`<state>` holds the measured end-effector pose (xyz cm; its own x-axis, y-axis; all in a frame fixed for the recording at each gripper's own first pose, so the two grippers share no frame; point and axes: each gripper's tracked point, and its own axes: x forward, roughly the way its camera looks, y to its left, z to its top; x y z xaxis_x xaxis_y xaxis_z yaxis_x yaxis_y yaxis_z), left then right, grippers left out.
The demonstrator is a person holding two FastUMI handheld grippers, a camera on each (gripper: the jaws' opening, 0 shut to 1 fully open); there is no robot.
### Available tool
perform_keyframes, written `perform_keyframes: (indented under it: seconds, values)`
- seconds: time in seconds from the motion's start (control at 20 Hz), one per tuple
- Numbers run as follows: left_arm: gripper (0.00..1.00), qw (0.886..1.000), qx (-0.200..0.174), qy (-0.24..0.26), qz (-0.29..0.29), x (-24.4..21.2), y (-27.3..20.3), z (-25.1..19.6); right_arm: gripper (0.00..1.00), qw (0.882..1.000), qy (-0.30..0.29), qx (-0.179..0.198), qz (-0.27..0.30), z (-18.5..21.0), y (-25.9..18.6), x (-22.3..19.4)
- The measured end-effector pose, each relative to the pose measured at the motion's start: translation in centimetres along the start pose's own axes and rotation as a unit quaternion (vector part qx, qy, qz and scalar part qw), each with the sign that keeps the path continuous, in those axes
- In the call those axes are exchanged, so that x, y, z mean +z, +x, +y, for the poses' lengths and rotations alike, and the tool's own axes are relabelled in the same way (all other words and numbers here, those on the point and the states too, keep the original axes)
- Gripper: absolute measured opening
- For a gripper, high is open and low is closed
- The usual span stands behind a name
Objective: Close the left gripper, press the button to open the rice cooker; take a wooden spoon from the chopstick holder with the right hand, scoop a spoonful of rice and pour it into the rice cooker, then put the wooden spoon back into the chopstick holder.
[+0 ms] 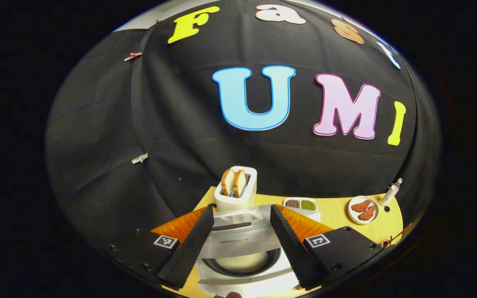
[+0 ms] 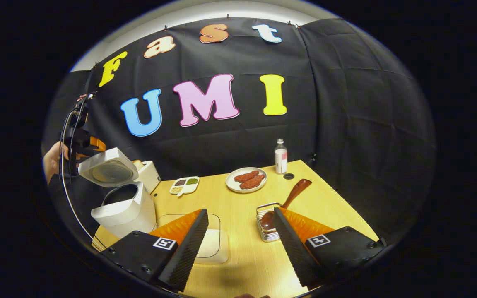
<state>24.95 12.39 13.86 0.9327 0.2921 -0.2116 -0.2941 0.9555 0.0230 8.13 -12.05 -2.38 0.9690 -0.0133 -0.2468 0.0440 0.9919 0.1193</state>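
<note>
No brand, number or word can be read on the things on the counter. The bottle (image 2: 280, 156) at the back carries a label, too small to make out. The only signs are square black-and-white coded markers, one on each finger mount of the left gripper (image 1: 241, 243) and of the right gripper (image 2: 240, 244); they hold a pattern, not letters.
</note>
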Motion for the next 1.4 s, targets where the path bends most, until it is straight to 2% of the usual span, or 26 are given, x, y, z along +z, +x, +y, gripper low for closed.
perform_keyframes:
  seconds: [0.15, 0.35, 0.55, 0.9, 1.1, 1.4]
  values:
    - [0.97, 1.000, 0.027, 0.008, -0.004, -2.9, -0.8, 0.8, 0.99, 1.000, -0.016, 0.026, 0.003, 0.8, 0.6, 0.0]
    - [0.97, 0.998, 0.026, -0.049, 0.014, -7.2, -0.9, 0.6, 0.99, 0.999, -0.023, 0.042, 0.013, 0.9, 1.3, -0.6]
    - [0.98, 0.999, 0.036, -0.026, 0.026, -9.9, -0.2, -0.5, 0.99, 0.999, -0.024, 0.044, 0.020, 0.6, 1.6, -0.9]
    - [1.00, 0.996, 0.039, -0.036, 0.076, -16.3, 1.3, -1.8, 0.99, 0.999, -0.026, 0.038, 0.022, -0.5, 1.6, -1.3]
    - [1.00, 0.998, 0.039, -0.021, 0.050, -16.6, 1.6, -2.1, 0.99, 0.999, -0.025, 0.029, 0.030, -1.7, 1.4, -1.9]
    - [1.00, 0.998, 0.031, -0.013, 0.048, -16.4, 1.9, -2.4, 0.99, 0.999, -0.023, 0.032, 0.030, -1.5, 1.3, -2.2]
